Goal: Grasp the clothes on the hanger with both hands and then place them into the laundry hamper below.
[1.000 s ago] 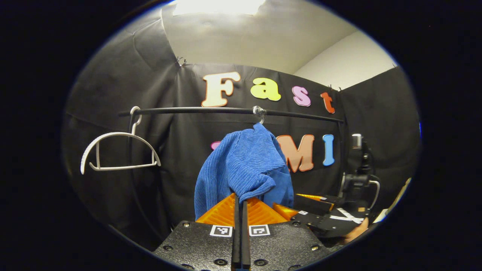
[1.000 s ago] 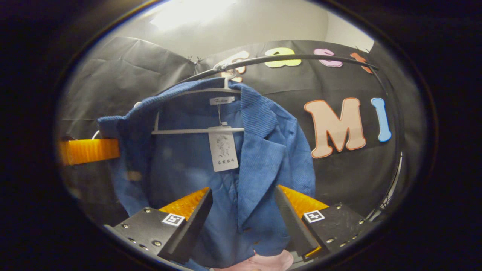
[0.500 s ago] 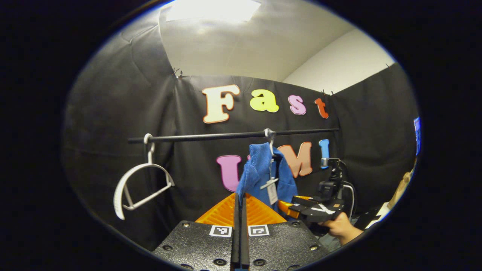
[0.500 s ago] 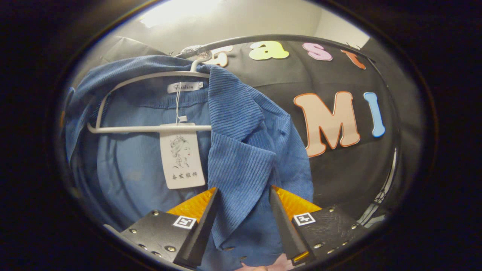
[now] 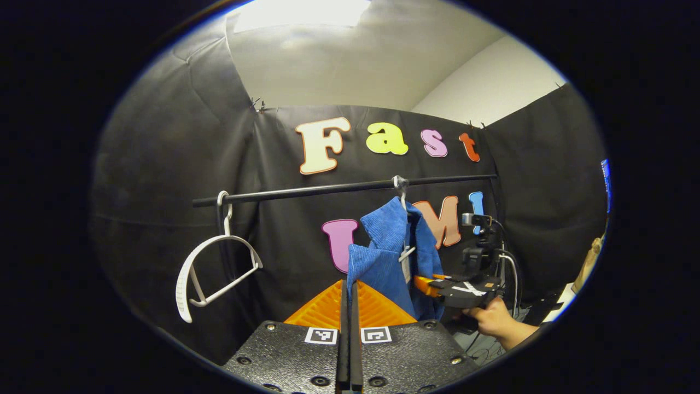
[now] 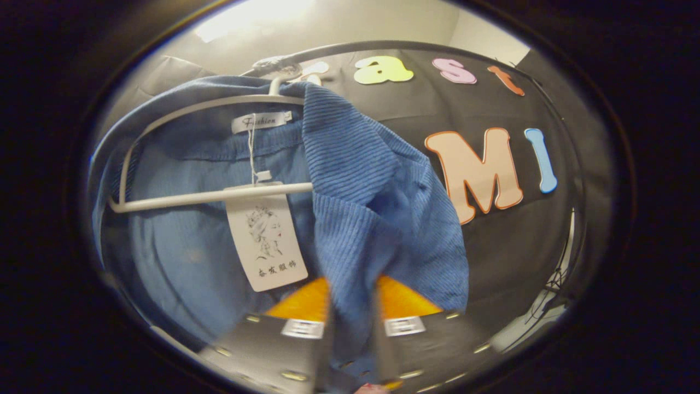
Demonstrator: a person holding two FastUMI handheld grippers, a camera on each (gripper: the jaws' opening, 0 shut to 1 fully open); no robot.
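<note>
One blue corduroy jacket (image 6: 355, 180), two white hangers, one black rail (image 5: 339, 189), two grippers. The jacket hangs on the right-hand white hanger (image 6: 213, 191) from the rail; the spare hanger (image 5: 210, 268) hangs bare and tilted near the rail's left end, well apart from the jacket.

Room: black cloth booth walls, white ceiling with a bright light panel (image 5: 298, 11) at top, plain white wall (image 5: 492, 82) above the cloth on the right. Some cables (image 5: 511, 273) trail behind the far gripper.

Jacket: ribbed fabric, wide collar and lapel folded outward, white neck label (image 6: 261, 121), paper swing tag (image 6: 267, 241) dangling on a string over the hanger's crossbar. In the left gripper view the jacket (image 5: 394, 251) is seen edge-on, bunched narrow under the hook.

Left gripper (image 5: 348, 306): jaws pressed flat together, nothing visibly between them; the jacket's lower edge sits just beyond the tips, contact unclear.

Right gripper (image 6: 353, 323): blurred in its own view, jaws narrow, with the jacket's front lapel running down between them; firm pinch cannot be told. In the left gripper view it sits against the jacket's right side, held by a hand (image 5: 489, 320).
</note>
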